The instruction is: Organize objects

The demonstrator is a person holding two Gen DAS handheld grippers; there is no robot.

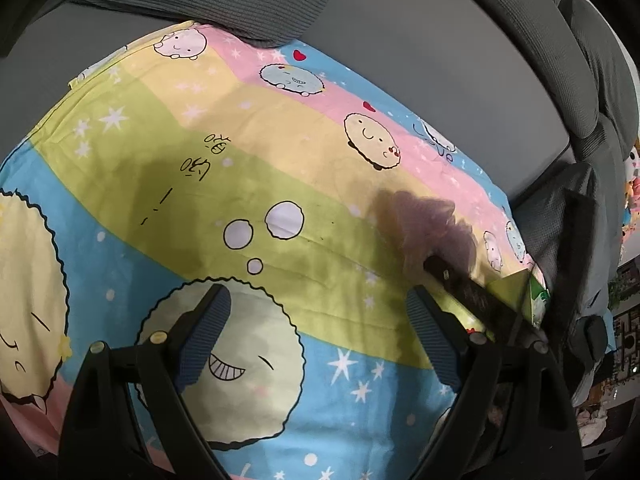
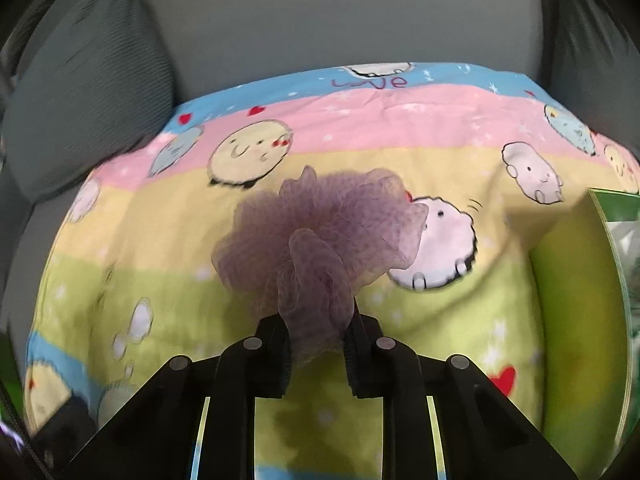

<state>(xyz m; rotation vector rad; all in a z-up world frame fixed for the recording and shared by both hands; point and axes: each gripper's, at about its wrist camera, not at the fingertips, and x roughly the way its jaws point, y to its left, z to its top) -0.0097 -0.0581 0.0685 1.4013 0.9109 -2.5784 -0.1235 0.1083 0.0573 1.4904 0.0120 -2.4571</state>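
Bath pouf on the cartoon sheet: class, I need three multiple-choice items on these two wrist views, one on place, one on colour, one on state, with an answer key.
1. Where does the green box lie in the right wrist view?
A. at the right edge
B. at the left edge
C. under the pouf

2. What colour is the pouf?
A. orange
B. purple
C. white

3. How do the two grippers stand?
A. both open
B. left shut on the pouf, right open
C. right shut on the pouf, left open

Key: 1 A, the box shows only at the right rim of that view. 2 B, its mesh is pale purple. 3 C, the right gripper pinches mesh between its fingers, while the left gripper is spread over bare sheet.
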